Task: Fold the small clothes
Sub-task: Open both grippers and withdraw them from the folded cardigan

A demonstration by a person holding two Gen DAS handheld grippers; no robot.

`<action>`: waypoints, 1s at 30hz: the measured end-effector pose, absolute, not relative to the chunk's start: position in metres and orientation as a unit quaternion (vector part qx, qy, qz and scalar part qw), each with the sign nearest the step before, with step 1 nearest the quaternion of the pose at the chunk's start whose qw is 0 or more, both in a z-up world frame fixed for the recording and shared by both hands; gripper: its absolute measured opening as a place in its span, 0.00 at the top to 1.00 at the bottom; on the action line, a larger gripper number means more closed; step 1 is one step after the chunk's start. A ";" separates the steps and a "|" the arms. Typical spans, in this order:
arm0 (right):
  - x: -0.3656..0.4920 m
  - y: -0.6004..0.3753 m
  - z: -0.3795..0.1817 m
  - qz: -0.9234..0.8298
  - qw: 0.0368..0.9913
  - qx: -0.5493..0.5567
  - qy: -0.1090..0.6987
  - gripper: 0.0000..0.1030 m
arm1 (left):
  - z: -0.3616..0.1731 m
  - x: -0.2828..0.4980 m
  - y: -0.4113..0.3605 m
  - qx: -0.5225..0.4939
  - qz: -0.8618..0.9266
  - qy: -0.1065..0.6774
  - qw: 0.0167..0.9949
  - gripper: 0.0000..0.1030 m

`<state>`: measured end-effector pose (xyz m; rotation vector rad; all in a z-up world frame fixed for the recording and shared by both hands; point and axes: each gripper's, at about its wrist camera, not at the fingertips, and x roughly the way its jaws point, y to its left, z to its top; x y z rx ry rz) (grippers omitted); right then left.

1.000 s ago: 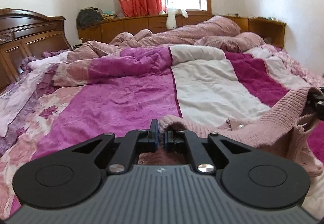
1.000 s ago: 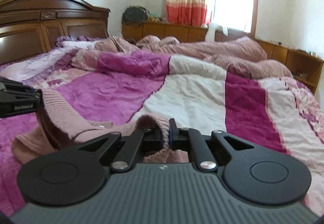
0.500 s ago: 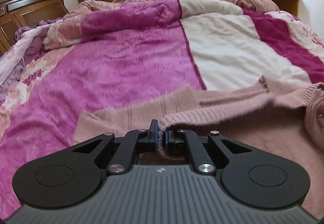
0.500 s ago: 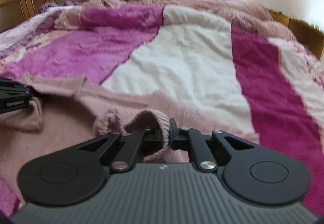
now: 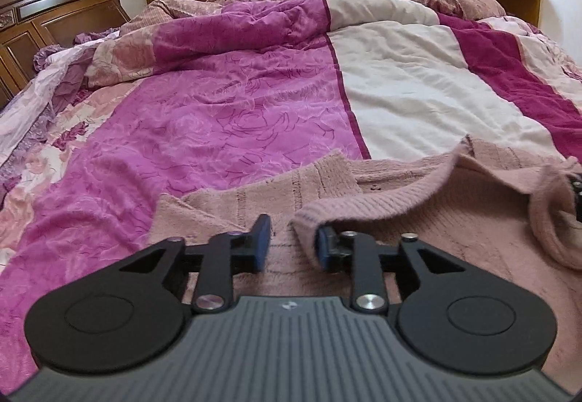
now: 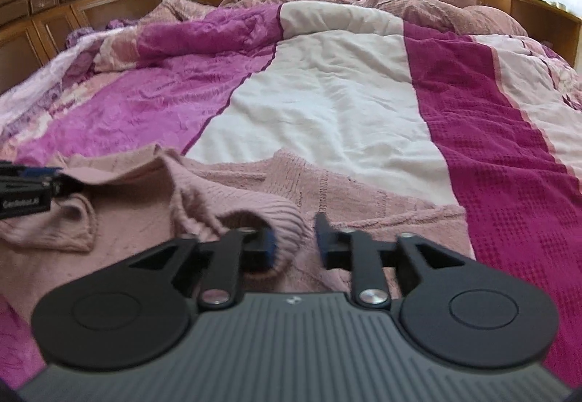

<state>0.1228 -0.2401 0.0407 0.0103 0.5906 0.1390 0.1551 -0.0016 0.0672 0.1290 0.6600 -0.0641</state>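
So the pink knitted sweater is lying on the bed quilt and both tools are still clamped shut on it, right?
Not quite. The pink knitted sweater does lie on the quilt, but both tools are open: the left tool in the left wrist view, the right tool in the right wrist view.

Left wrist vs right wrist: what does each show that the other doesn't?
Left wrist only: the left tongs, open, the sweater cuff beside the right pad; the sweater's left hem corner.

Right wrist only: the right tongs, open, a ribbed cuff against the left pad; the maroon stripe runs wide here.

Both: pink sweater spread on the quilt, headboard, window end.
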 end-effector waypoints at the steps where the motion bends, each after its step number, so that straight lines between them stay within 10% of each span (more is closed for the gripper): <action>1: 0.118 -0.242 0.043 0.068 0.955 0.009 0.287 0.64 | 0.071 0.150 -0.001 0.063 -0.034 0.323 0.944 0.56; 30: 0.037 -0.249 0.043 0.072 0.950 0.042 0.300 0.60 | 0.074 0.069 0.001 0.116 -0.069 0.345 0.929 0.48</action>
